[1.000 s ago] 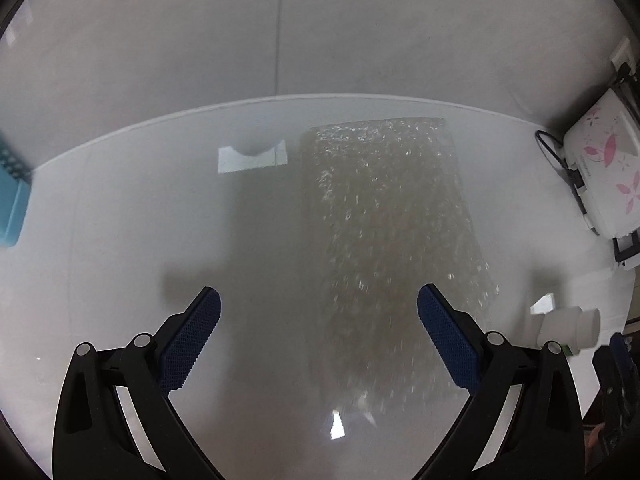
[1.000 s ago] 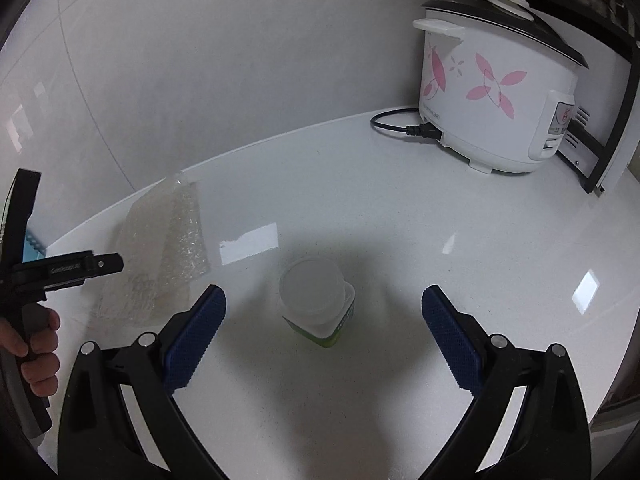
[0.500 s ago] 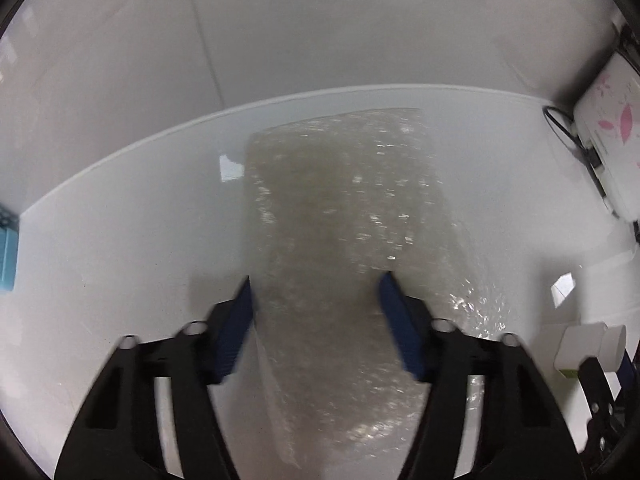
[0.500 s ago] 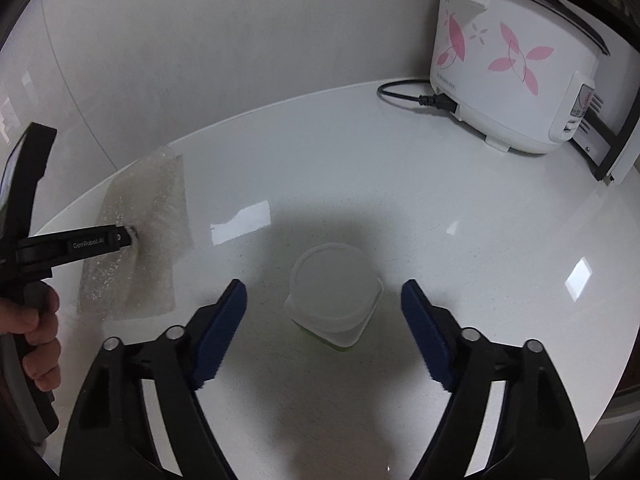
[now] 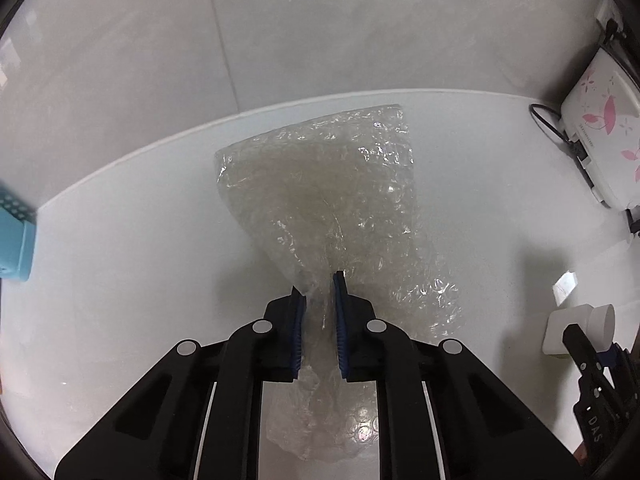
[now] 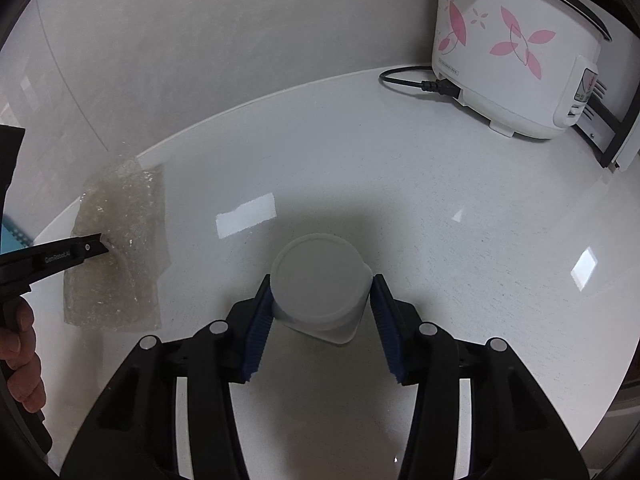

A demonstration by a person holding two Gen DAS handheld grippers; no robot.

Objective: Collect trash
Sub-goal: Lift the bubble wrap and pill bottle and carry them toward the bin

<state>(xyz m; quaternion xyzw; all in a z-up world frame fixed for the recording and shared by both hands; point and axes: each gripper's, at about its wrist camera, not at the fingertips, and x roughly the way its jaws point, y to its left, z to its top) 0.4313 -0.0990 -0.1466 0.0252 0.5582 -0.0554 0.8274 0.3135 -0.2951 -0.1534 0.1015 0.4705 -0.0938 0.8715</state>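
Note:
A sheet of clear bubble wrap (image 5: 332, 200) lies on the white counter (image 5: 120, 280). My left gripper (image 5: 318, 284) points down at the sheet. Its jaws are closing, and the blue pads pinch a bunched fold of the wrap between them. The right wrist view shows the same pinch on the bubble wrap (image 6: 120, 240) by the left gripper (image 6: 96, 246). A white plastic cup with a cloudy lid (image 6: 316, 276) stands on the counter. My right gripper (image 6: 322, 280) is closing around it, with both pads against its sides. The cup (image 5: 560, 332) also shows at the right edge of the left wrist view.
A white rice cooker with pink flowers (image 6: 512, 52) stands at the back right, its black cord (image 6: 416, 82) trailing on the counter. A black rack (image 6: 616, 120) sits beside it. A blue basket (image 5: 14, 236) is at the far left. A person's hand (image 6: 20, 360) grips the left handle.
Both pairs of jaws went from wide open to nearly together. The left moved onto the bubble wrap and bunched it; the right came down around the cup.

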